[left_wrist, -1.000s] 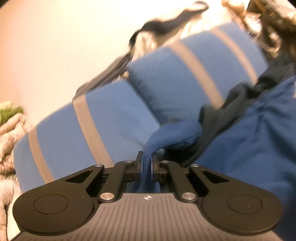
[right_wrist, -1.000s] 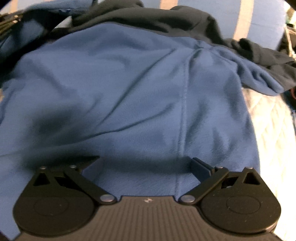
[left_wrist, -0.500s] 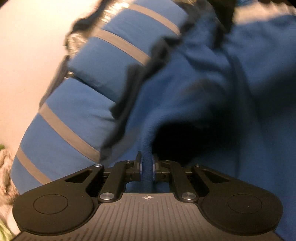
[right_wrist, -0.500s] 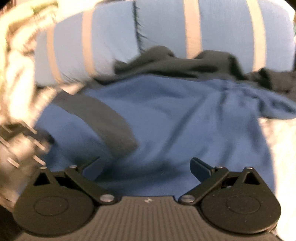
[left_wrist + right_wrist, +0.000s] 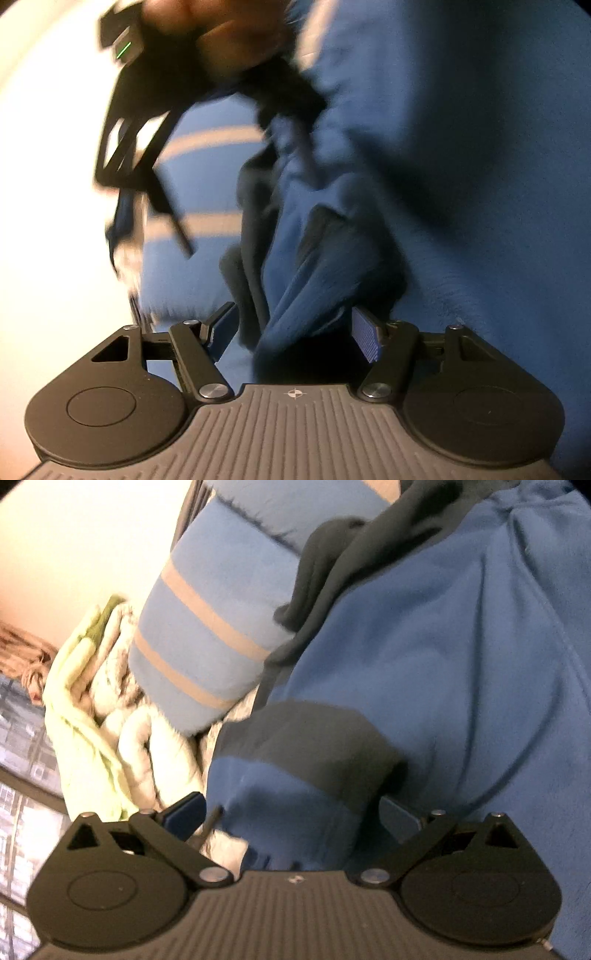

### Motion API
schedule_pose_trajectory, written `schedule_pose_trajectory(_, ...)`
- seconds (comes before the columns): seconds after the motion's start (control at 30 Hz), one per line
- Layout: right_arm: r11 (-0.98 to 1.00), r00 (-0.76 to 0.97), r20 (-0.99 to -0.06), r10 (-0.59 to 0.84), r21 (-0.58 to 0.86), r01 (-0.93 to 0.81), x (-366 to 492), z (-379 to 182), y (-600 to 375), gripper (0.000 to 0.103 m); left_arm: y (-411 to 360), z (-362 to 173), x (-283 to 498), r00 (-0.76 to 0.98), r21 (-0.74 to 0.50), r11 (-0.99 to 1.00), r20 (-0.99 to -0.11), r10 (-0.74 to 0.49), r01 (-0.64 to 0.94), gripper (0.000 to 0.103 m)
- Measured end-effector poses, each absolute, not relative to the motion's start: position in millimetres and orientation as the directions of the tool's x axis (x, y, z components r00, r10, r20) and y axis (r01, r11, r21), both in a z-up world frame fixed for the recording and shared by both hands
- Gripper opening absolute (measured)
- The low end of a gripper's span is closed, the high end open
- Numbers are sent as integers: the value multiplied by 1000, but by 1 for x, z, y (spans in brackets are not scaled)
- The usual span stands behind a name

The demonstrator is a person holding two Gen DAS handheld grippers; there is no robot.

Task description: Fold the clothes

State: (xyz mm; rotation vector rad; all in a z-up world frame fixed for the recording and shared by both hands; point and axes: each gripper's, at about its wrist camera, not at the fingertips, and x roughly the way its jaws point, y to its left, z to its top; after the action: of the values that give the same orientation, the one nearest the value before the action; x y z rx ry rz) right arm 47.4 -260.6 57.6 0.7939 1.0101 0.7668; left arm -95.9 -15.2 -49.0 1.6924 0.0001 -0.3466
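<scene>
Blurring hides the right gripper (image 5: pixel 147 122) above the blue garment (image 5: pixel 461 166).

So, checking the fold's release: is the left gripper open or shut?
Open. The left gripper has just been opening; its pads stand apart, with the blue garment loose between them.

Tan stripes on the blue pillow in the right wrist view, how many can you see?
2 on the blue pillow: the upper tan stripe and the lower tan stripe, side by side. The blue sweatshirt may hide more.
</scene>
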Motion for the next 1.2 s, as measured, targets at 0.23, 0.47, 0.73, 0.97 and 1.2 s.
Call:
schedule_pose_trajectory(0.23,502,359,-435,825,857,-116,59,54,-265,103,-14,-78,-92,937,922,-363,-238,-256,135,51)
schedule_pose_trajectory(0.47,526,368,-453,812,842,-123,55,57,-269,103,-19,-74,-74,924,929,-290,-301,-237,229,22)
schedule_pose_trajectory(0.73,536,403,-451,796,835,-124,54,59,-281,103,-22,17,-46,922,824,420,-300,-246,380,11)
schedule_pose_trajectory(0.97,571,451,-460,765,808,-145,58,67,-286,103,46,112,-25,977,382,907,-183,-113,176,9)
schedule_pose_trajectory(1.2,617,408,-509,758,763,-194,50,66,-268,103,178,183,-60,971,74,972,-71,227,-222,9)
